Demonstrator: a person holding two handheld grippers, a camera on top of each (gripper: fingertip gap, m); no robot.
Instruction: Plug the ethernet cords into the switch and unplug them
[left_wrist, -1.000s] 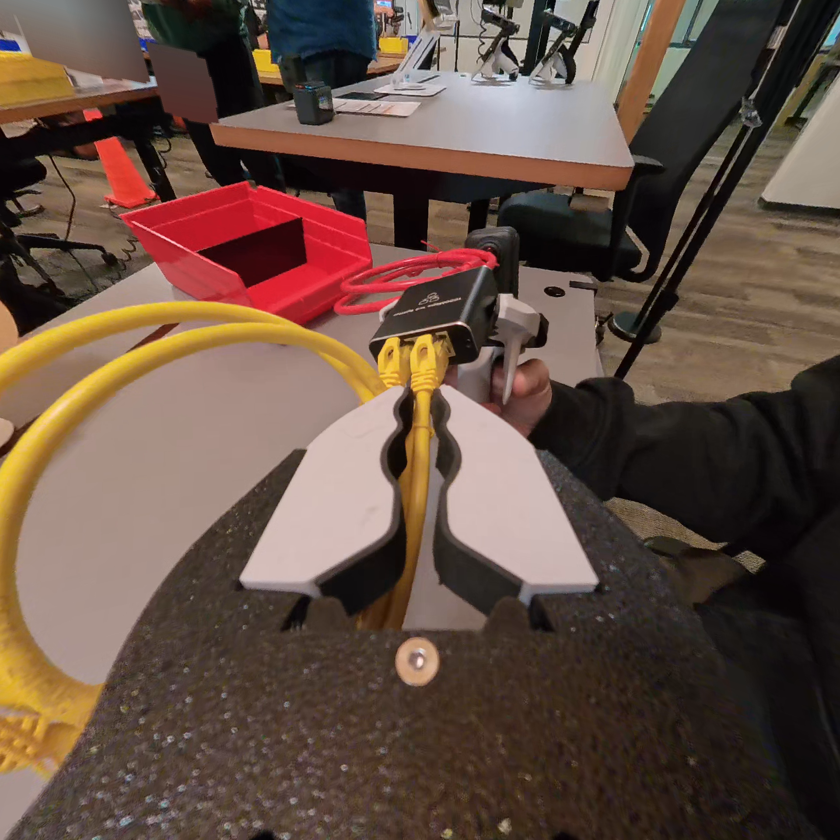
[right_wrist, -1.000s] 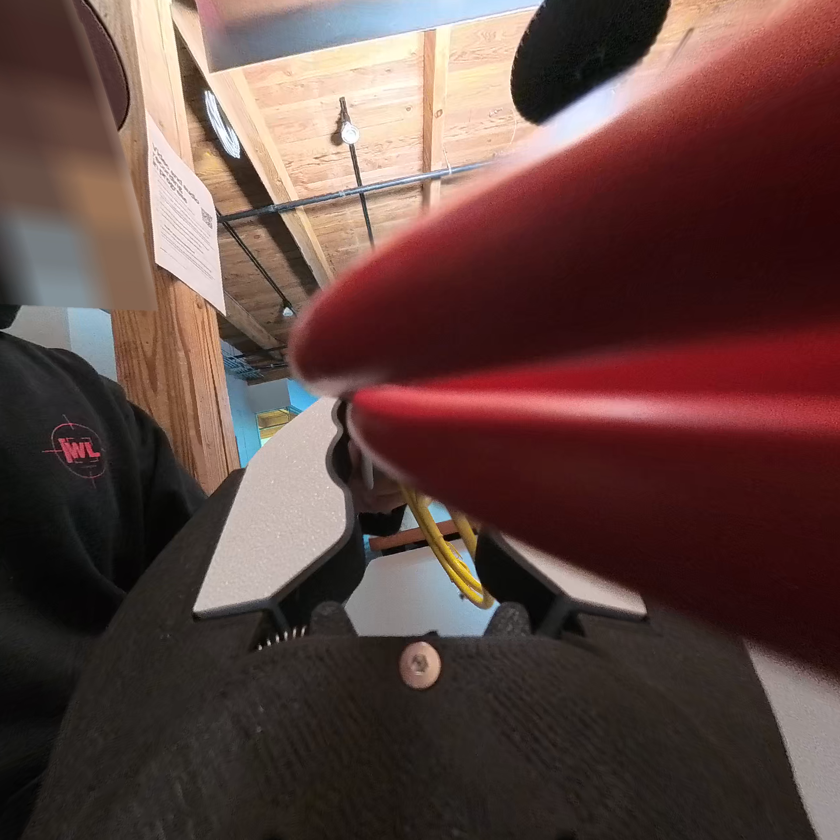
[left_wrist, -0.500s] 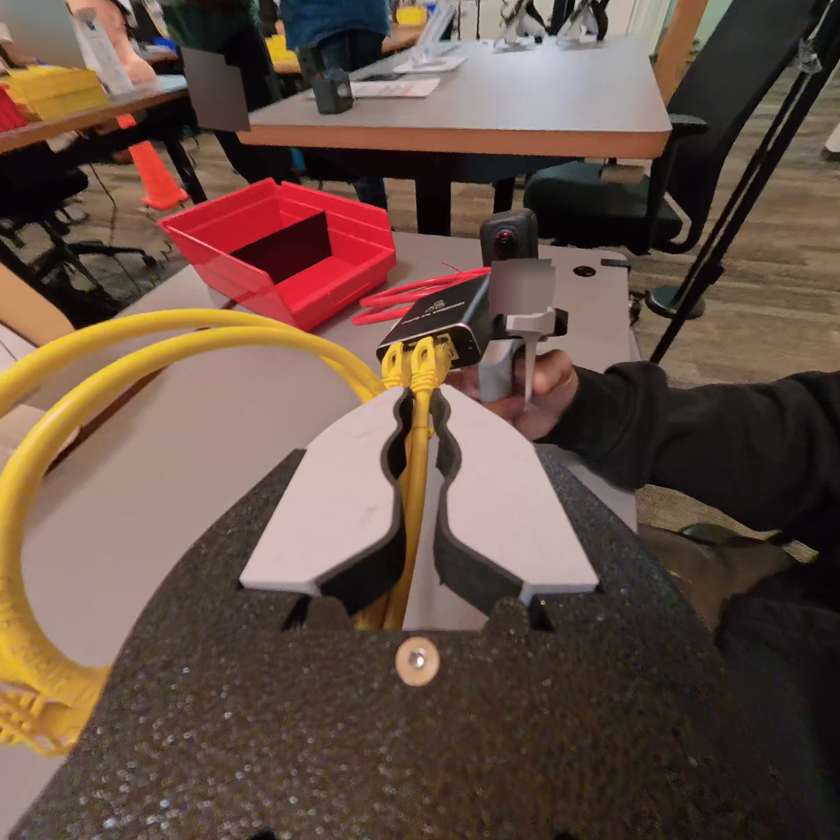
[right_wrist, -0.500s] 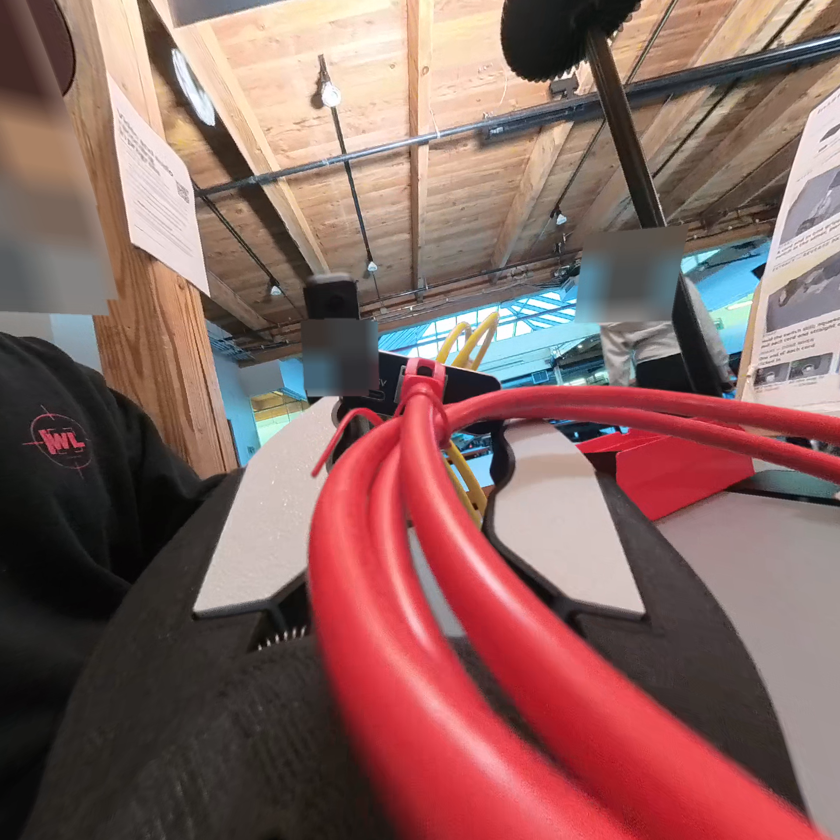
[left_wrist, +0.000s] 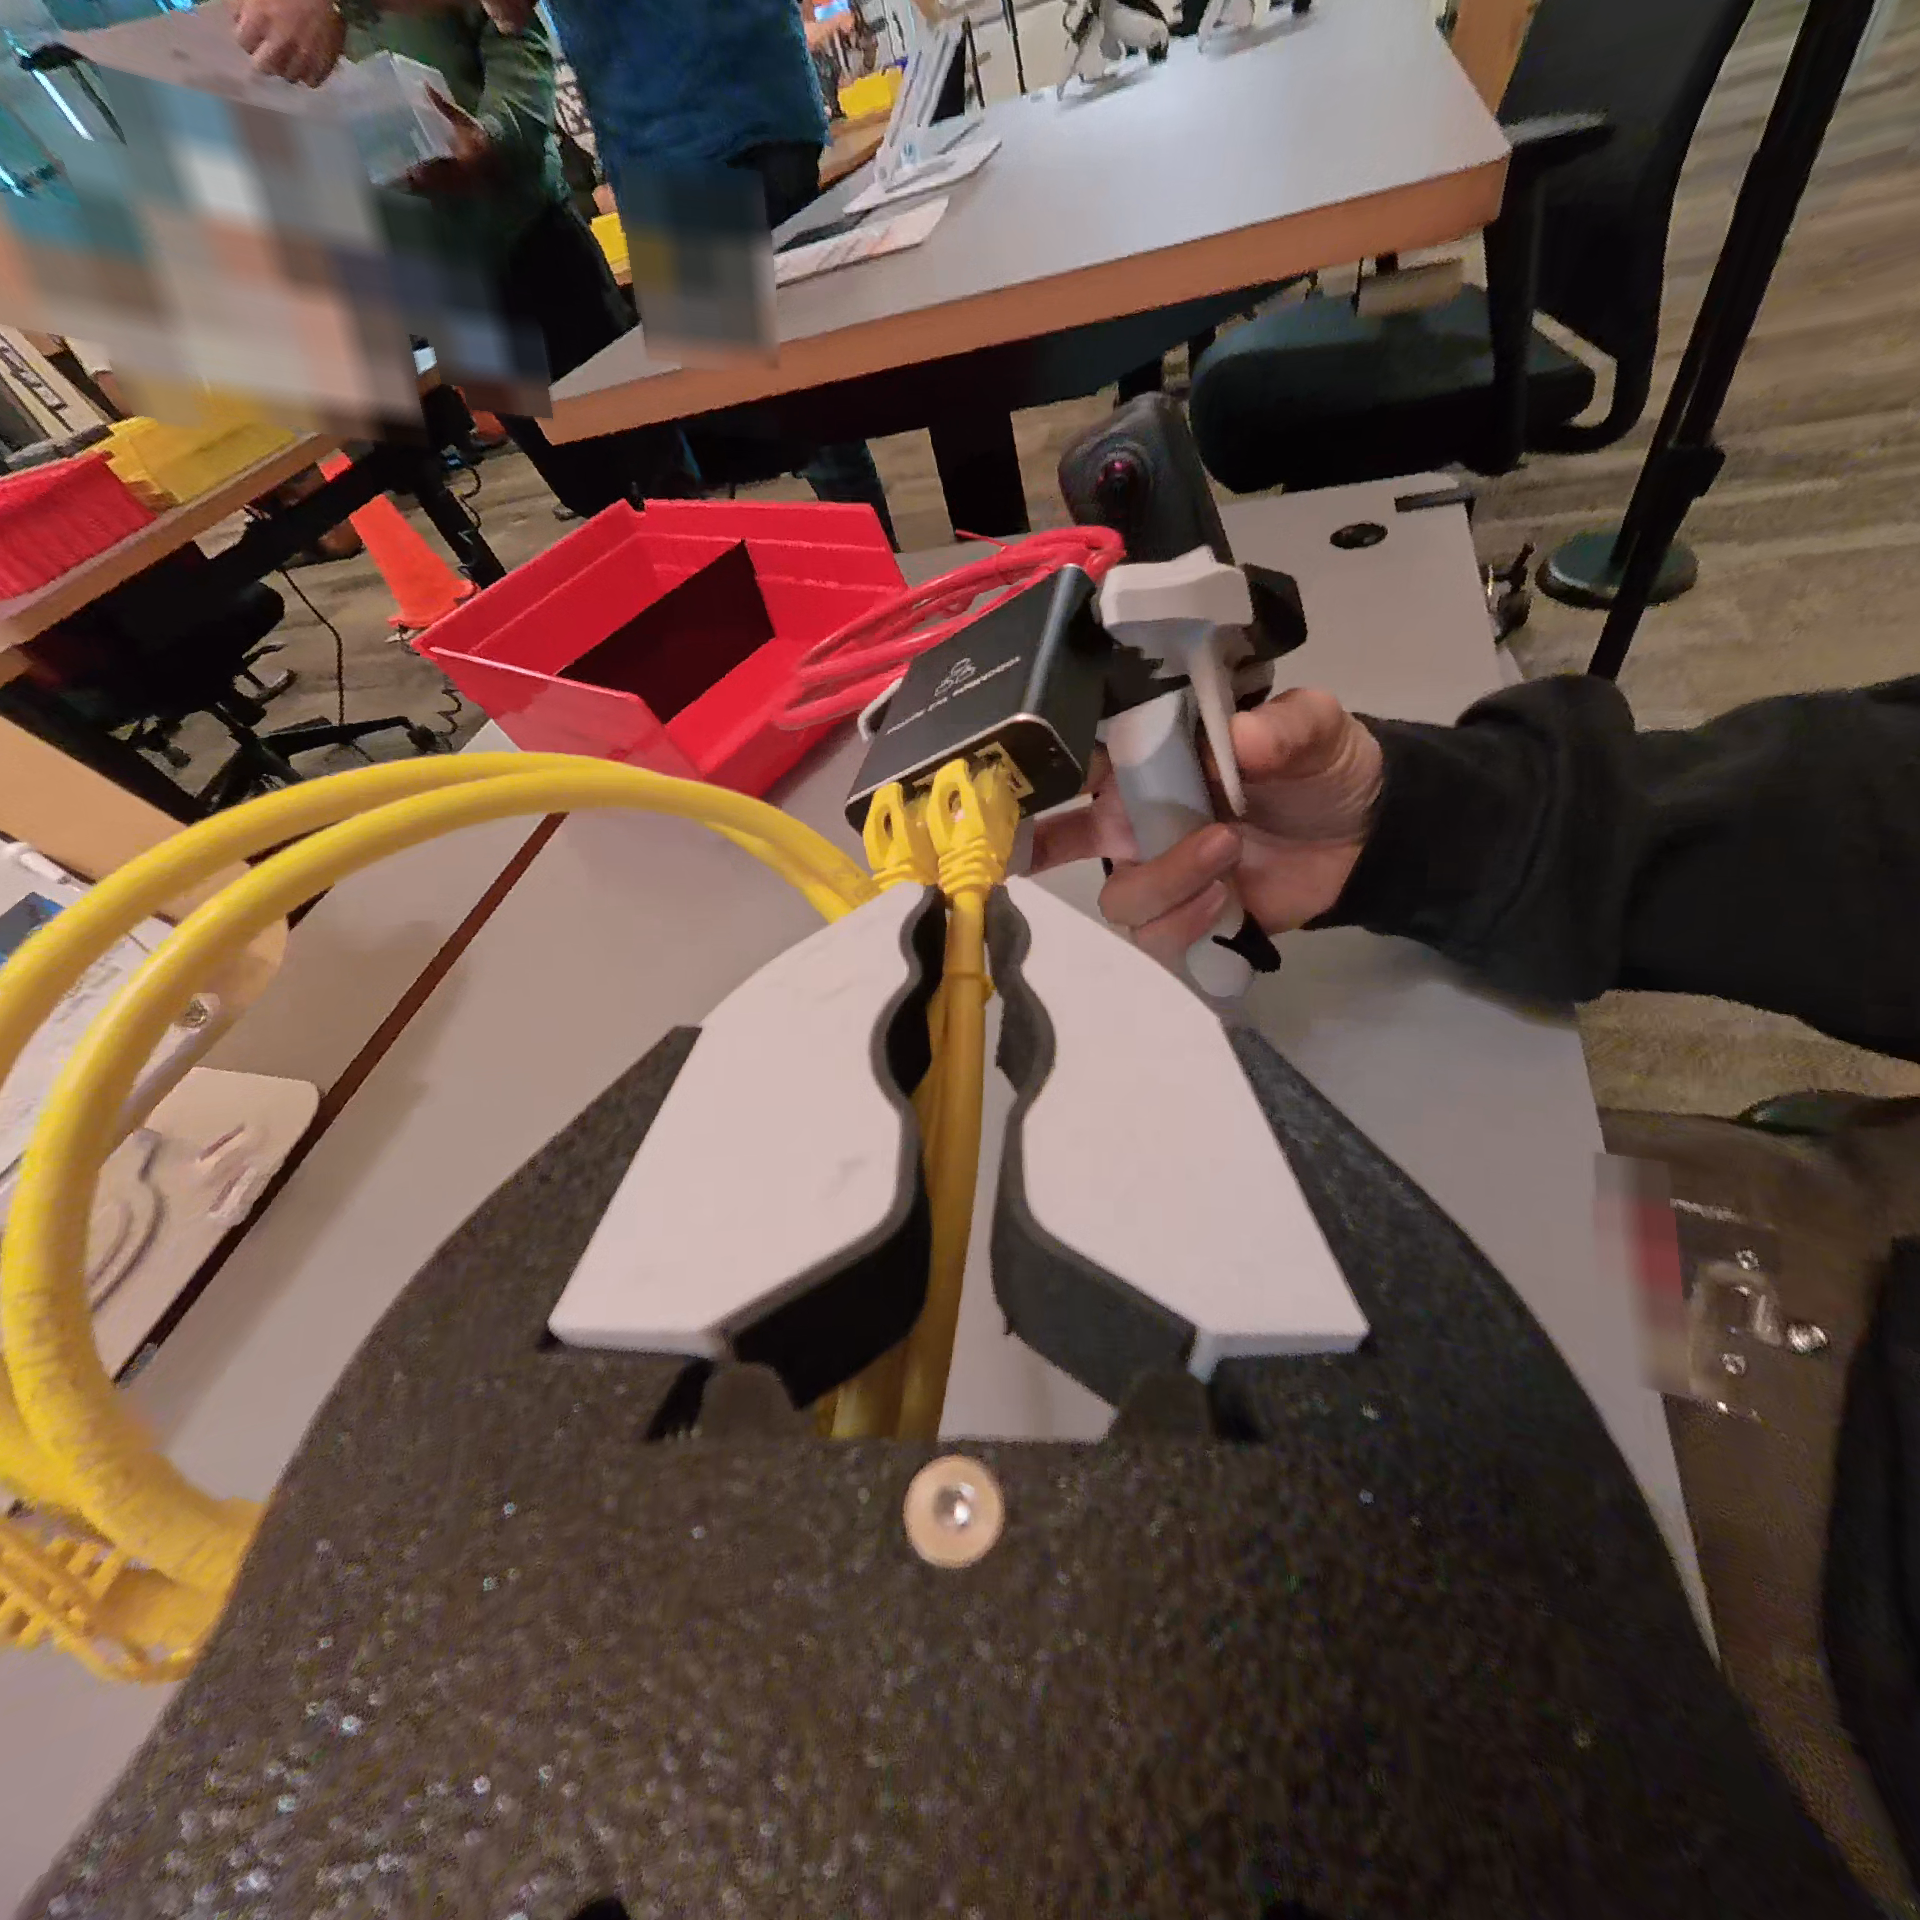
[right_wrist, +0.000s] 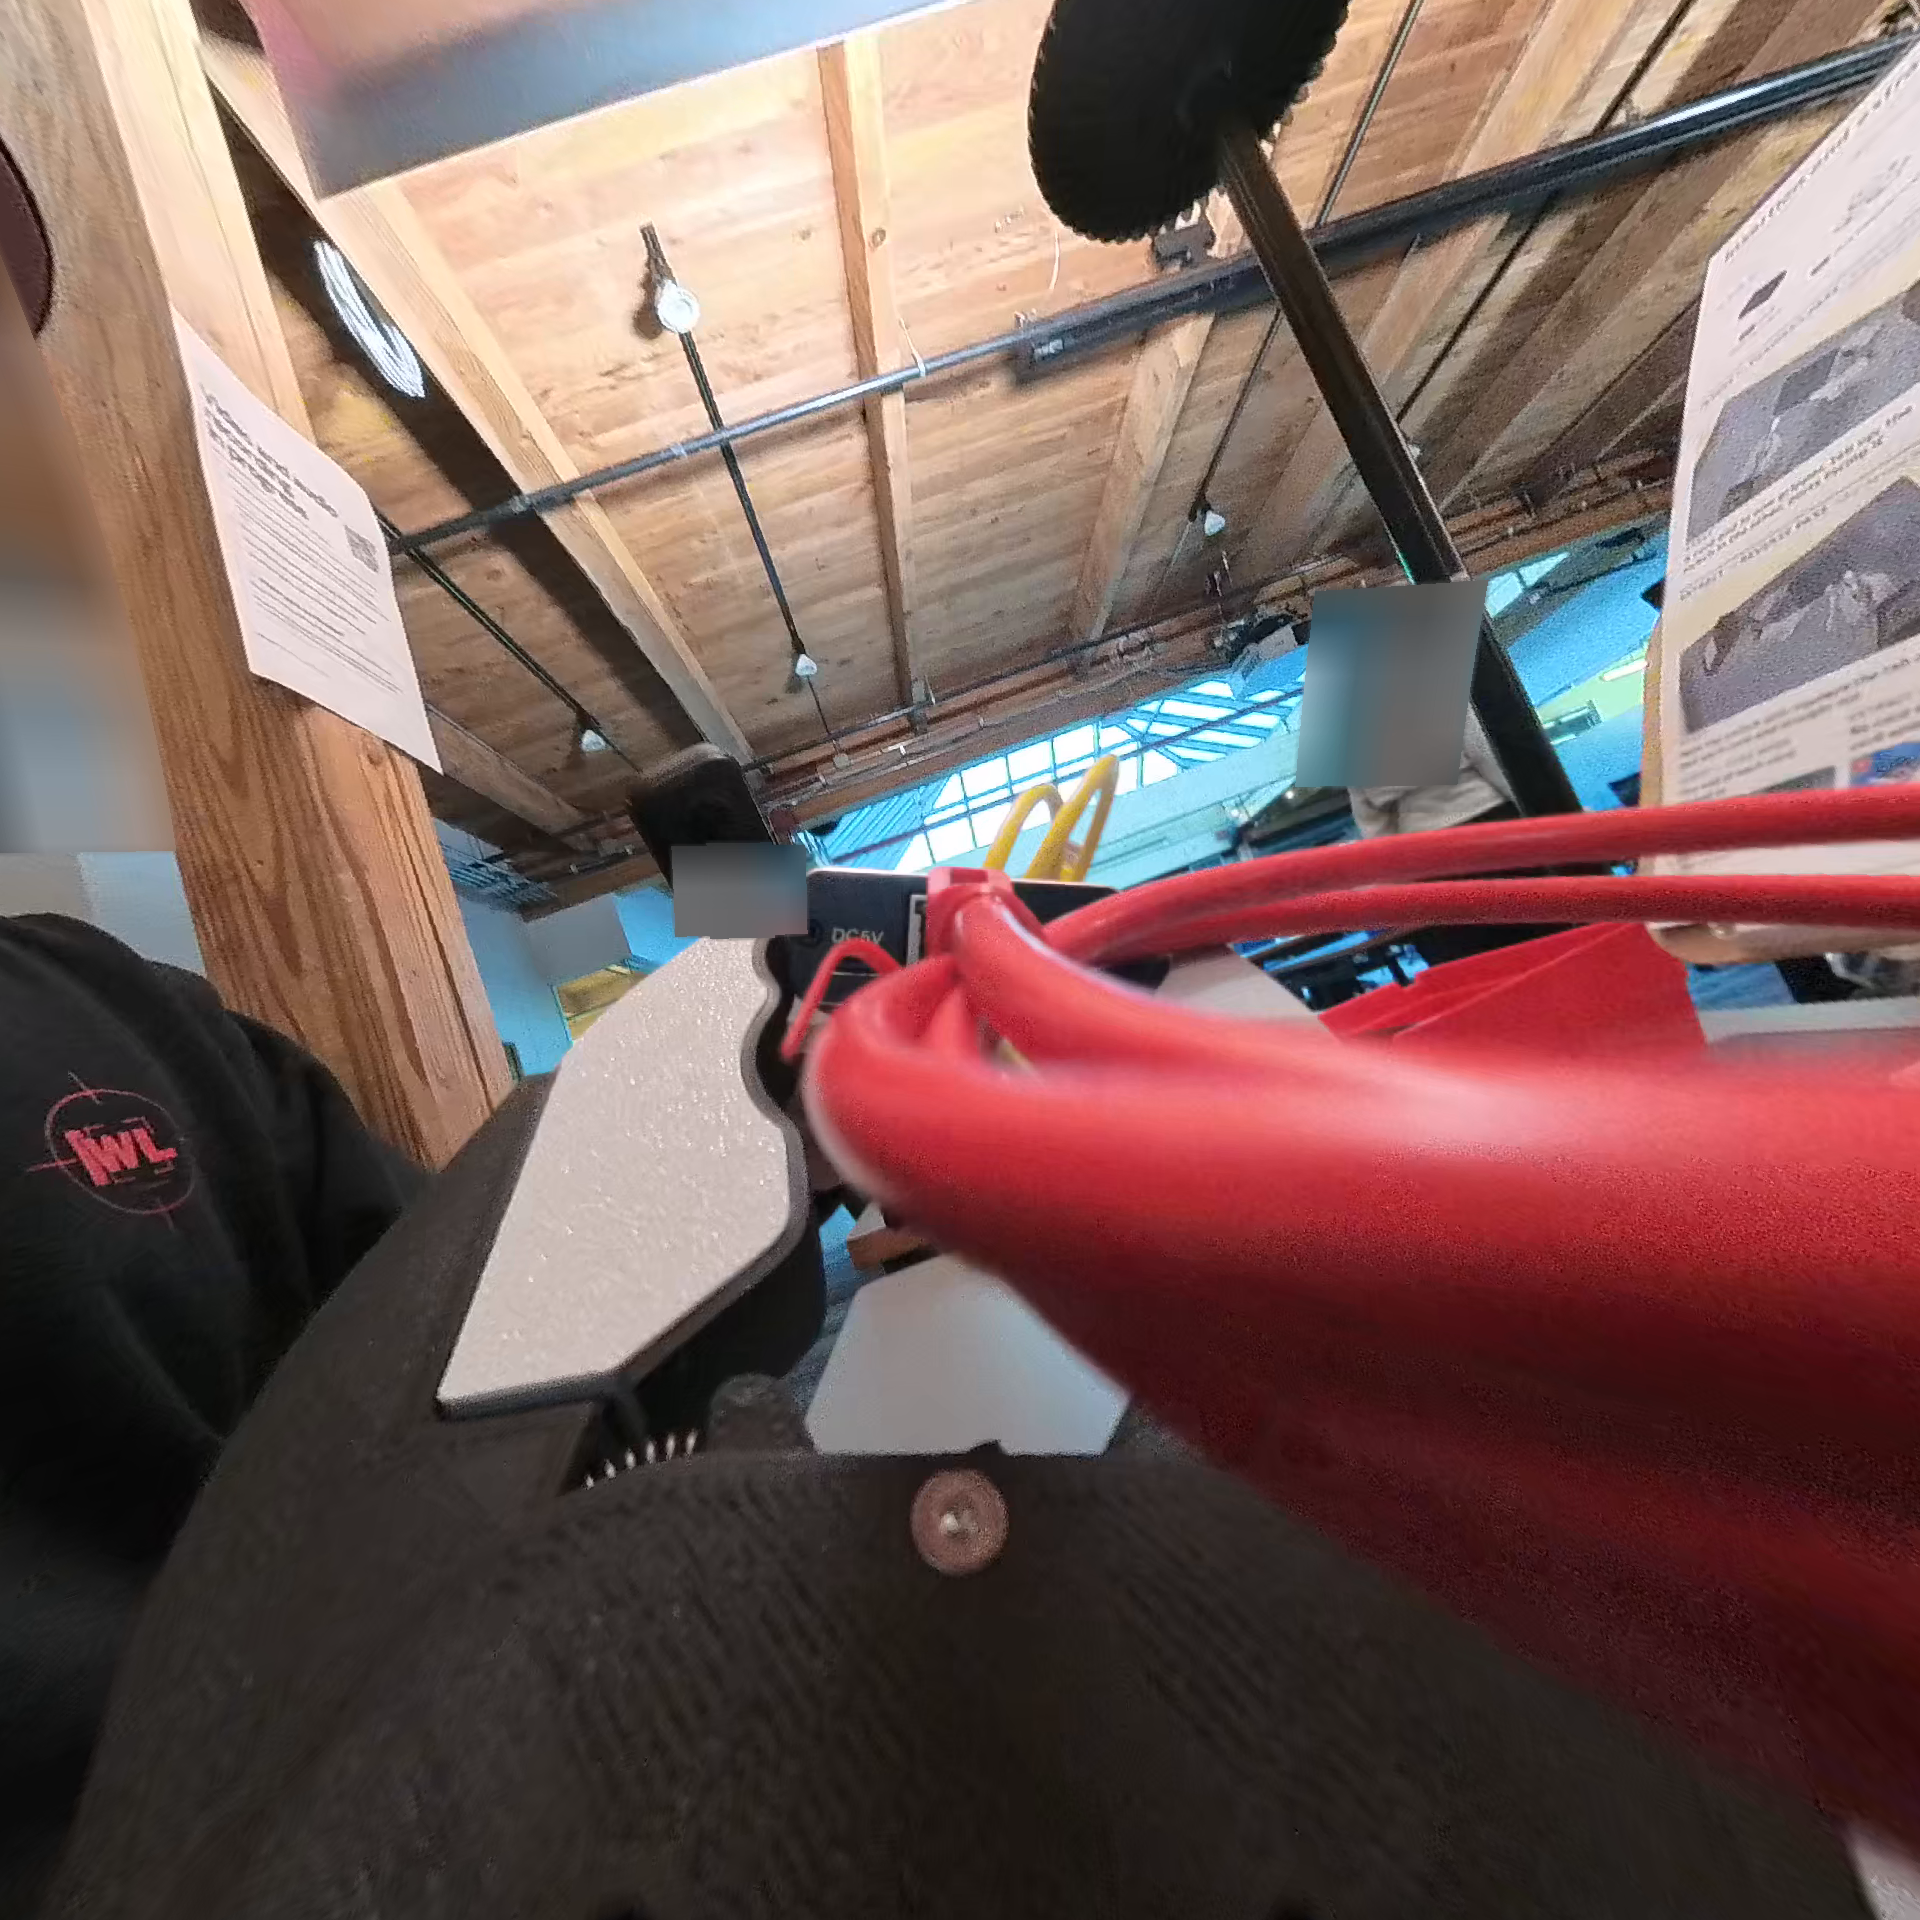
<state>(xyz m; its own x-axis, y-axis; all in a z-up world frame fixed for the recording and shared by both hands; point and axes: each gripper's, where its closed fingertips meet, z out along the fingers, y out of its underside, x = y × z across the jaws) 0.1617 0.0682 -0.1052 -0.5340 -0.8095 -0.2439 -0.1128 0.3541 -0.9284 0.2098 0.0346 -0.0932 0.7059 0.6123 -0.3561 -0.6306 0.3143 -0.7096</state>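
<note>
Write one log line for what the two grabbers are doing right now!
left gripper: shut on yellow cord | right gripper: holds switch | two yellow plugs in switch

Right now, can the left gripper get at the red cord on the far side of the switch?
Probably not. The left gripper is shut on a yellow cord plugged into the switch. The red cord coils behind the switch, which the right gripper holds, so the switch blocks a straight path.
</note>
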